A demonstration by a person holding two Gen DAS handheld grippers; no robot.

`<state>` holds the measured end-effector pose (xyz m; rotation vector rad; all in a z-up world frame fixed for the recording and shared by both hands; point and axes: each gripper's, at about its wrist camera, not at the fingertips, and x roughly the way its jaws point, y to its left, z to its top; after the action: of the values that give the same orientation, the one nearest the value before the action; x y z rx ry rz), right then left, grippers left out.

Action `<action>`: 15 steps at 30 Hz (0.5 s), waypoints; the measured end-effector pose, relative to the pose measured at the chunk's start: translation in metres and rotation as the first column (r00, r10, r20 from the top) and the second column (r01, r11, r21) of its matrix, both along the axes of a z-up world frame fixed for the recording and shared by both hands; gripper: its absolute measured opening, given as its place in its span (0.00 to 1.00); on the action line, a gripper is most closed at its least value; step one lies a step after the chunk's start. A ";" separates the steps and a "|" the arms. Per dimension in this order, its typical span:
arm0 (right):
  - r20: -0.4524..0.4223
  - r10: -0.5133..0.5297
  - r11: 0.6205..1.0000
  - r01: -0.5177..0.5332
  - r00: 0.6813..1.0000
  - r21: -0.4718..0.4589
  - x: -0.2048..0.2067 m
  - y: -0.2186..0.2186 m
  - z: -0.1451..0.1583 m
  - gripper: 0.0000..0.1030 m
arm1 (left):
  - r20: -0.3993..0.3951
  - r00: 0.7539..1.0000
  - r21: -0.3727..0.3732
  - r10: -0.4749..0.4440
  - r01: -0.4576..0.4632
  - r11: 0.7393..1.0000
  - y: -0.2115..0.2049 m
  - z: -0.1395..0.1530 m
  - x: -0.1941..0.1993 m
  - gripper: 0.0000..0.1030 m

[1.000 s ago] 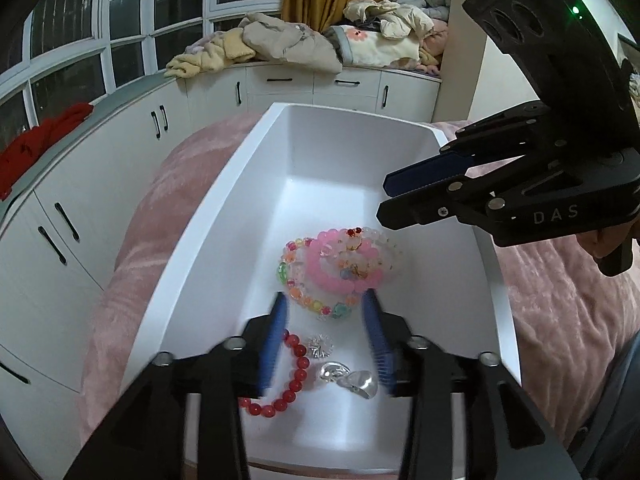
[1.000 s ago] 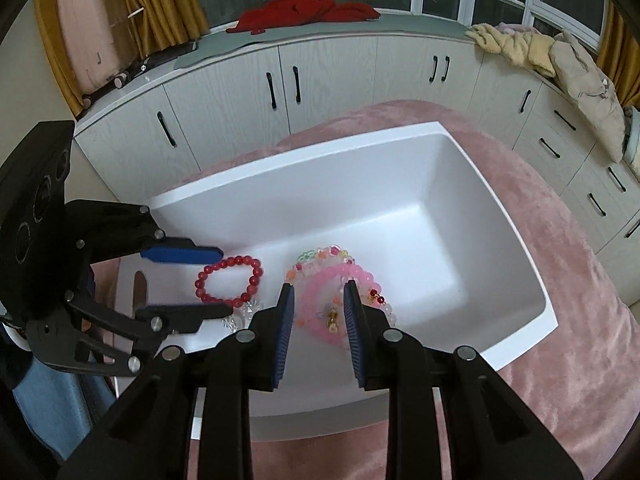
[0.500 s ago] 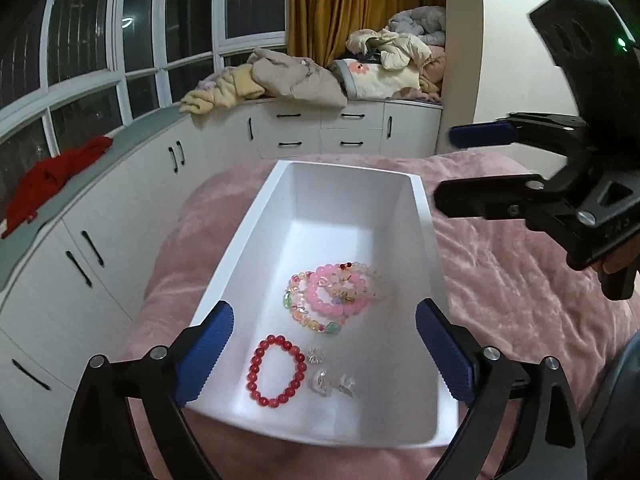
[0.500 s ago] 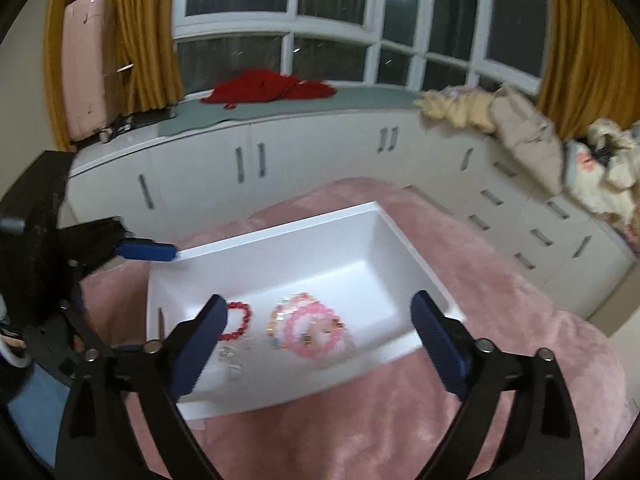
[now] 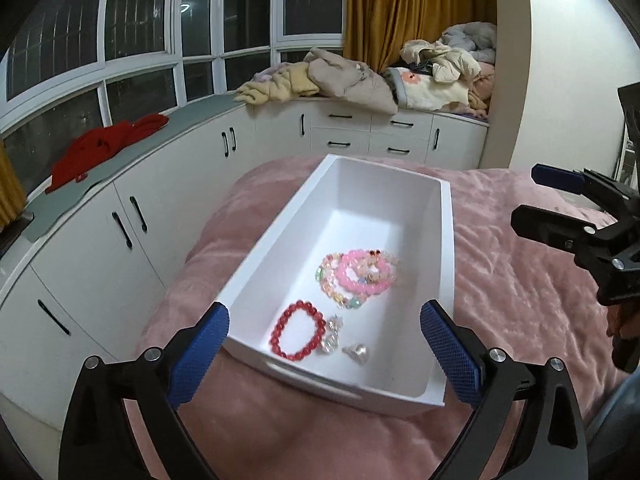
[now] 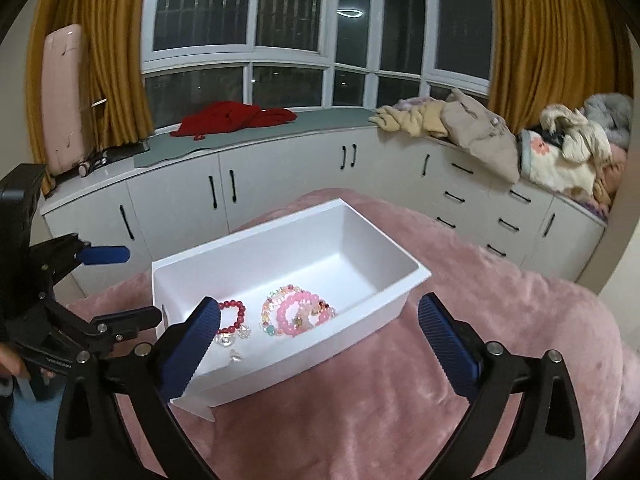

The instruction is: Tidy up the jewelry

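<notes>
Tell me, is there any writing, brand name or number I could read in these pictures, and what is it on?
Nothing here can be read.
Black left gripper: a faint line of pale print on its body, too small and blurred to read.
White plastic bin: no label or mark visible.

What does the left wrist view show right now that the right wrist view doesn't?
Only the left wrist view shows the right gripper from outside, open, over the pink blanket. Only the right wrist view shows the left gripper from outside, open, plus the pink suitcase by the curtain. Both show the white bin holding the red bracelet, the pink bracelet and small clear pieces.
</notes>
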<state>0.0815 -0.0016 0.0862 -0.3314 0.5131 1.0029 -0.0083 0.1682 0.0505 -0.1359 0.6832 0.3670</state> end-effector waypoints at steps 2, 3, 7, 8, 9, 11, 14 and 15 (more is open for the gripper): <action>0.011 -0.025 1.000 0.025 1.000 -0.014 -0.002 -0.002 -0.007 0.95 | -0.003 1.000 0.019 0.015 -0.015 1.000 -0.005 -0.002 -0.002 0.95; 0.020 -0.037 0.999 0.038 0.999 -0.023 -0.004 -0.003 -0.012 0.95 | -0.009 1.000 0.027 0.020 -0.019 0.999 -0.007 -0.004 -0.001 0.95; 0.025 -0.054 0.997 0.056 0.998 -0.052 -0.006 -0.004 -0.027 0.95 | -0.026 0.999 0.062 0.036 -0.034 0.997 -0.015 -0.005 0.000 0.95; 0.023 -0.061 0.997 0.062 0.998 -0.056 -0.006 -0.005 -0.031 0.95 | -0.024 0.999 0.059 0.036 -0.035 0.998 -0.015 -0.004 0.000 0.95; 0.022 -0.068 0.996 0.070 0.997 -0.056 -0.006 -0.007 -0.034 0.95 | -0.021 0.999 0.053 0.036 -0.035 0.998 -0.015 -0.004 -0.001 0.95; 0.010 -0.075 0.996 0.075 0.997 -0.054 -0.006 -0.008 -0.039 0.95 | -0.020 0.999 0.025 0.046 -0.046 0.999 -0.016 -0.006 -0.002 0.95; 0.002 -0.086 0.994 0.086 0.996 -0.061 -0.006 -0.009 -0.045 0.95 | -0.026 0.997 -0.006 0.068 -0.068 0.998 -0.018 -0.014 -0.003 0.95; 0.004 -0.091 0.994 0.091 0.996 -0.065 -0.007 -0.009 -0.046 0.95 | -0.036 0.996 -0.002 0.077 -0.077 0.997 -0.018 -0.017 -0.003 0.95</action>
<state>0.0742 -0.0106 0.0400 -0.3633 0.5558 0.8993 -0.0115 0.1498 0.0338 -0.1595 0.7153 0.4433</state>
